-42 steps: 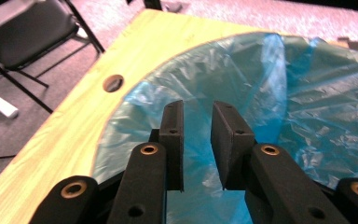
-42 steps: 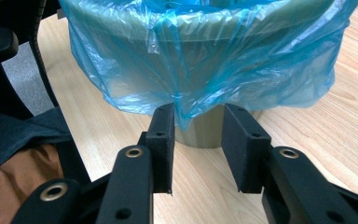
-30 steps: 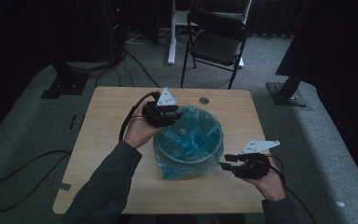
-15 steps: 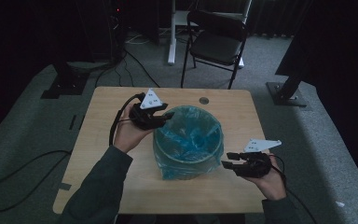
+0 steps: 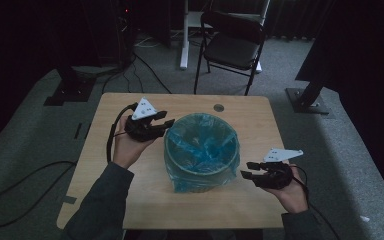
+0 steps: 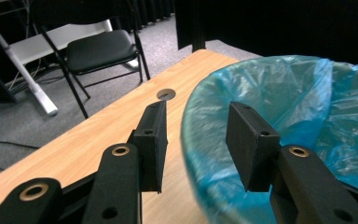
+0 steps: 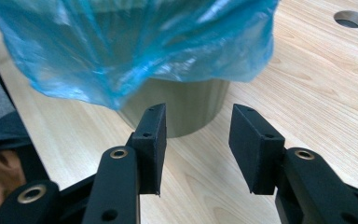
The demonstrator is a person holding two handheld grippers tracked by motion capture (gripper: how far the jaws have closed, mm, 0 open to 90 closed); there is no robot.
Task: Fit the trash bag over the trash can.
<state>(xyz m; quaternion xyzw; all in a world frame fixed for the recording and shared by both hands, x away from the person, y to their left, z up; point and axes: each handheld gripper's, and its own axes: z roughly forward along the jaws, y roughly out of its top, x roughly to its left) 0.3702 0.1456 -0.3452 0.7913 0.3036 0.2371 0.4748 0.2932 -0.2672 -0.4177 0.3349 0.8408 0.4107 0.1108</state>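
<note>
A person is flanking a bin (image 5: pixel 200 165) lined with a blue bag (image 5: pixel 202 142) mid-table (image 5: pixel 130 200); left gripper (image 5: pixel 166 124) and right gripper (image 5: pixel 247 170), jaws apart, should pinch only film at the rim.

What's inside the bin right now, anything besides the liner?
Looking down into the bin, just the blue liner shows, crumpled along the walls and bottom. No loose item is visible, but its folds and the dim light could hide something small at the bottom.
</note>
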